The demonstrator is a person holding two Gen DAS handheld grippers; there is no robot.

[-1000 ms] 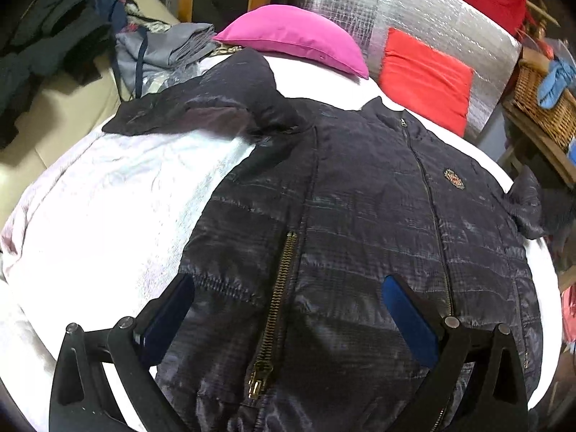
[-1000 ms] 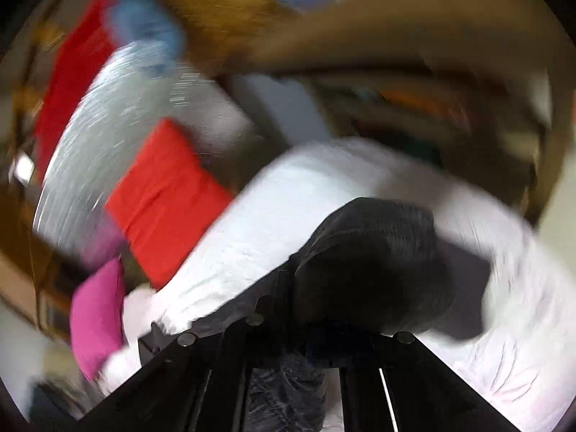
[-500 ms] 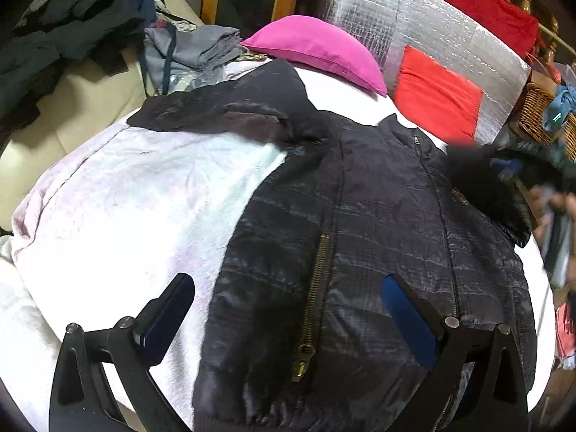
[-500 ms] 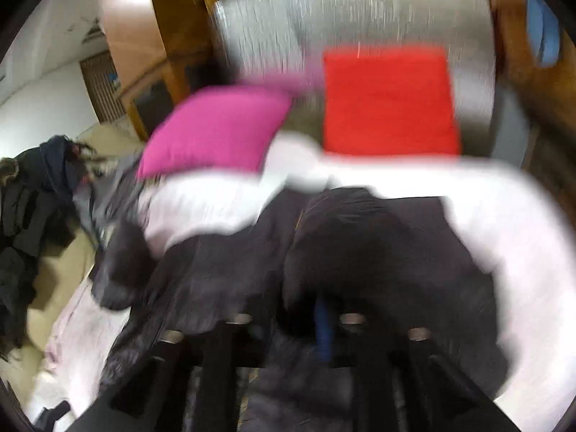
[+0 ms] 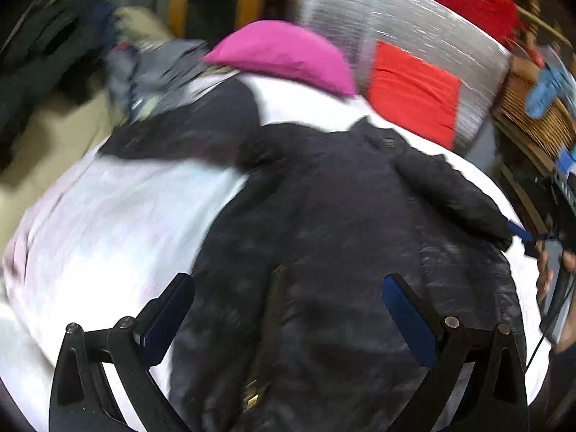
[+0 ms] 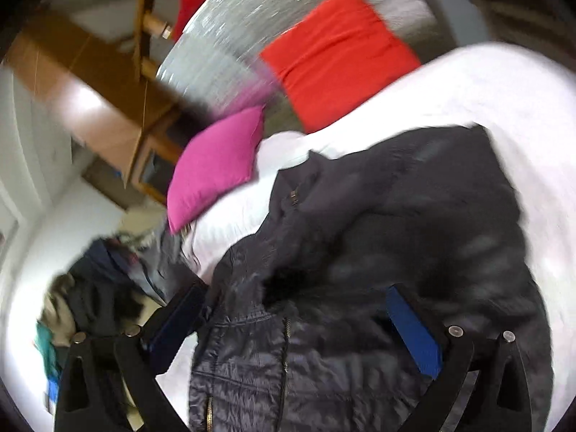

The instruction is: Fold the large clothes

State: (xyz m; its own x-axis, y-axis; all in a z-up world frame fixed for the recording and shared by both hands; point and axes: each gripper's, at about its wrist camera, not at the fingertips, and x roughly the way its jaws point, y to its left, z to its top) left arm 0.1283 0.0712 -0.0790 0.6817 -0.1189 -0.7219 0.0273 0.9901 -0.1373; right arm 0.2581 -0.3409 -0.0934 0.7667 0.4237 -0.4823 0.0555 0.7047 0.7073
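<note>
Left wrist view looks down over a bed (image 5: 108, 223) covered in a pale white sheet, with the dark quilted jacket (image 5: 324, 237) spread front-up across its middle and near side. One sleeve (image 5: 453, 194) lies folded in over the chest on the picture's right; the other sleeve (image 5: 187, 133) stretches out toward the far left. At the head of the bed sit a pink pillow (image 5: 288, 57) and a red cushion (image 5: 414, 90), the cushion leaning against a silver foil panel (image 5: 396, 21). A wooden cabinet (image 5: 216, 3) stands behind, a heap of dark clothes (image 5: 54, 46) lies at far left, and a wicker basket (image 5: 532, 118) at right.

The left gripper (image 5: 288, 313) hangs over the jacket's hem with its fingers spread wide and nothing between them. The right gripper (image 6: 295, 324) has just been opening its fingers; they stand wide apart above the jacket, gripping nothing.

Both views are smeared by motion, so the zip and quilting are soft. A hand (image 5: 554, 277) at the right edge of the left wrist view is cut off by the frame. The near edge of the jacket is hidden behind the gripper frames.
</note>
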